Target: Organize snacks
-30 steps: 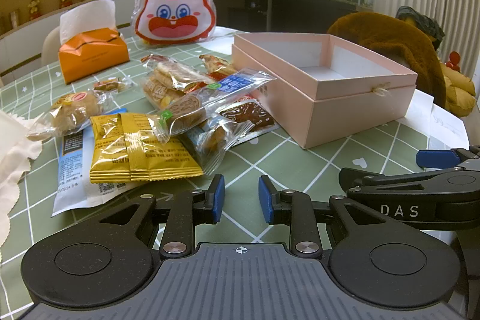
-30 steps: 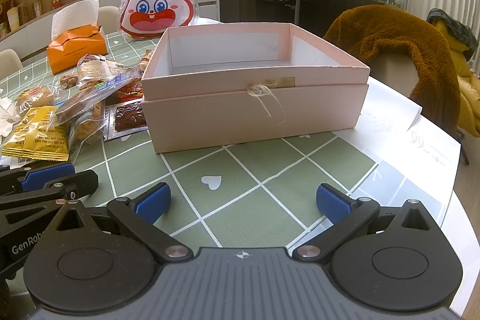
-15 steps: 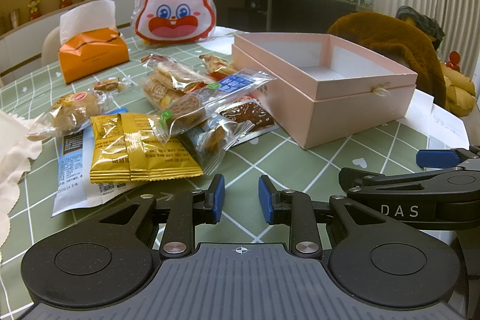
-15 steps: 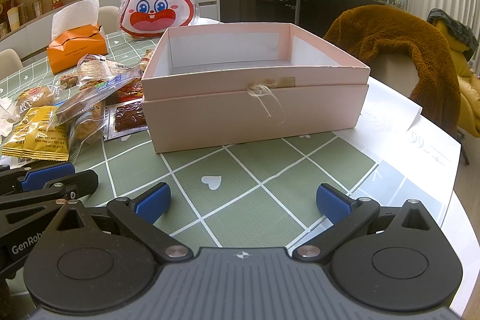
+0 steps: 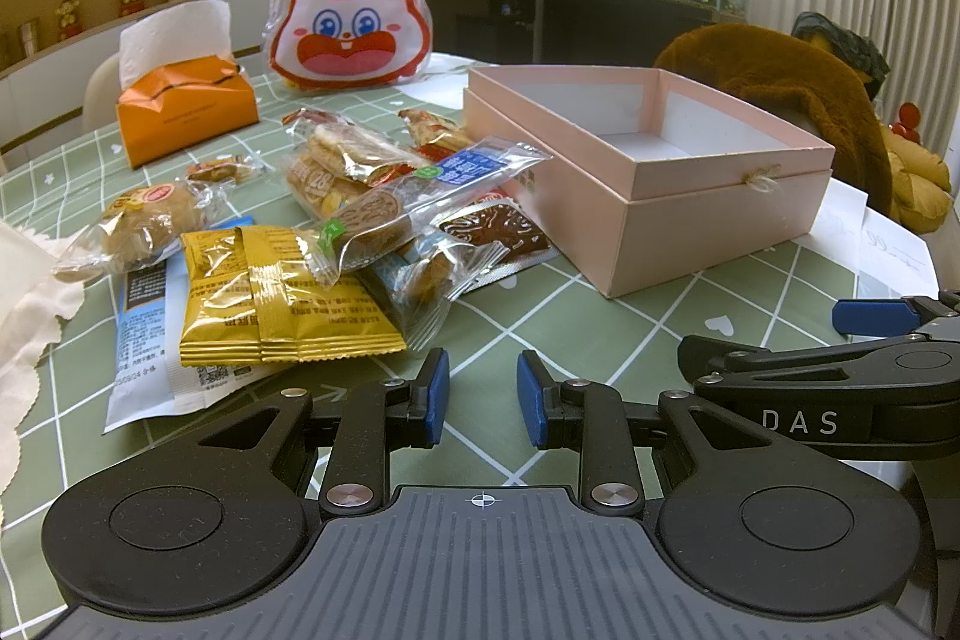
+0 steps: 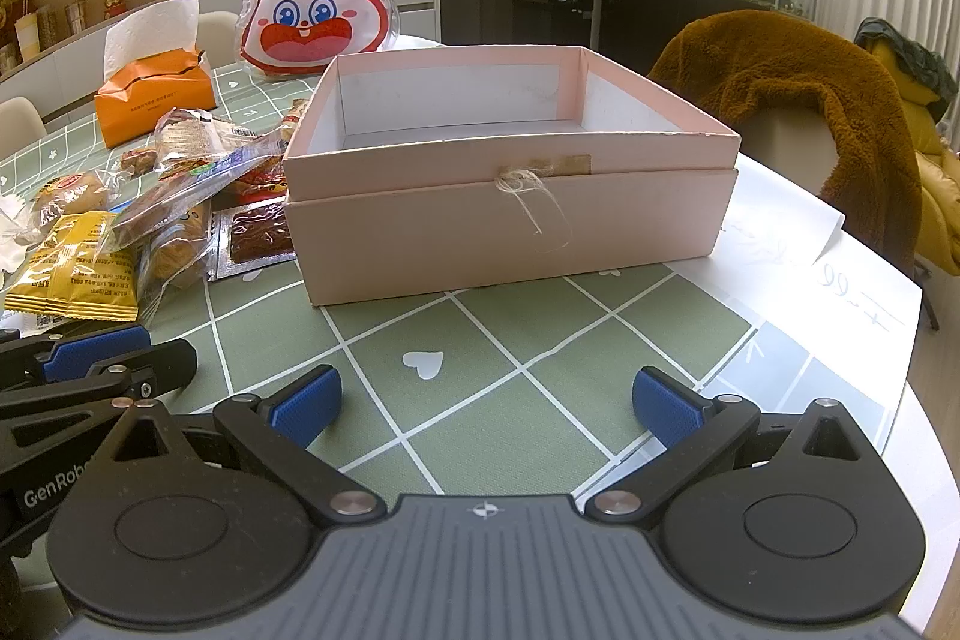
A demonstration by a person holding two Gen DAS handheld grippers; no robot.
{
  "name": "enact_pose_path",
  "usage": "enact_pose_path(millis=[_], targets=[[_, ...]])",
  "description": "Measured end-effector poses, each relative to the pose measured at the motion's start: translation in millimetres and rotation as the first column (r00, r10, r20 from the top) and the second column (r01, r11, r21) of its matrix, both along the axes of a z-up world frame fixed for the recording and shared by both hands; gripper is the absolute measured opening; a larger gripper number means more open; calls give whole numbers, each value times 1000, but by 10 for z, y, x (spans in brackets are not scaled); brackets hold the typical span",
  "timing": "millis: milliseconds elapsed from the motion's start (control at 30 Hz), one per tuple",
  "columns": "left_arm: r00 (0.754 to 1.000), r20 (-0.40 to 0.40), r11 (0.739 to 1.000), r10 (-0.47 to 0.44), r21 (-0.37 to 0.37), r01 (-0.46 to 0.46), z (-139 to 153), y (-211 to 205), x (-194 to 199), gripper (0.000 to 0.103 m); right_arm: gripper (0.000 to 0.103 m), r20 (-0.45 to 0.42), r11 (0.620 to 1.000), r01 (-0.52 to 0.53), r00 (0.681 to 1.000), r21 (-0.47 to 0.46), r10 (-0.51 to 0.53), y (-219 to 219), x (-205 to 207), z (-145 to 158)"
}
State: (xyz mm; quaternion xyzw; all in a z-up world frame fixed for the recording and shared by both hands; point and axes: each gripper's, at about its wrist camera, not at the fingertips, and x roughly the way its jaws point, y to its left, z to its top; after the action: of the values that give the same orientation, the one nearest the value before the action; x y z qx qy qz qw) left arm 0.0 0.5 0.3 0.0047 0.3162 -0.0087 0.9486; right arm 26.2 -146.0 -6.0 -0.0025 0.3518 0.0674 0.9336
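Observation:
A pile of wrapped snacks lies on the green checked tablecloth: yellow packets (image 5: 282, 304), a clear biscuit pack with a blue label (image 5: 420, 202), a brown chocolate packet (image 5: 498, 232) and a bun (image 5: 150, 220). An empty open pink box (image 5: 690, 220) stands right of the pile; it also fills the middle of the right wrist view (image 6: 510, 220). My left gripper (image 5: 483, 394) is empty, its jaws a narrow gap apart, just short of the yellow packets. My right gripper (image 6: 486, 400) is wide open and empty in front of the box.
An orange tissue box (image 5: 186, 112) and a rabbit-face bag (image 5: 351, 22) stand at the back. White paper (image 6: 840, 280) lies by the table's right edge. A chair with a brown fleece (image 6: 798, 100) stands behind the box. A white cloth (image 5: 24, 310) lies at far left.

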Motion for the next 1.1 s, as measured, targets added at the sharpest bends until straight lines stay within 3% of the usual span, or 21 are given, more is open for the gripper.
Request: enact_pose_path(millis=[1100], targets=[[1000, 1, 1000, 0, 24, 0, -8, -19, 31, 30, 103, 0, 1000, 0, 1000, 0, 0, -3, 1, 1]])
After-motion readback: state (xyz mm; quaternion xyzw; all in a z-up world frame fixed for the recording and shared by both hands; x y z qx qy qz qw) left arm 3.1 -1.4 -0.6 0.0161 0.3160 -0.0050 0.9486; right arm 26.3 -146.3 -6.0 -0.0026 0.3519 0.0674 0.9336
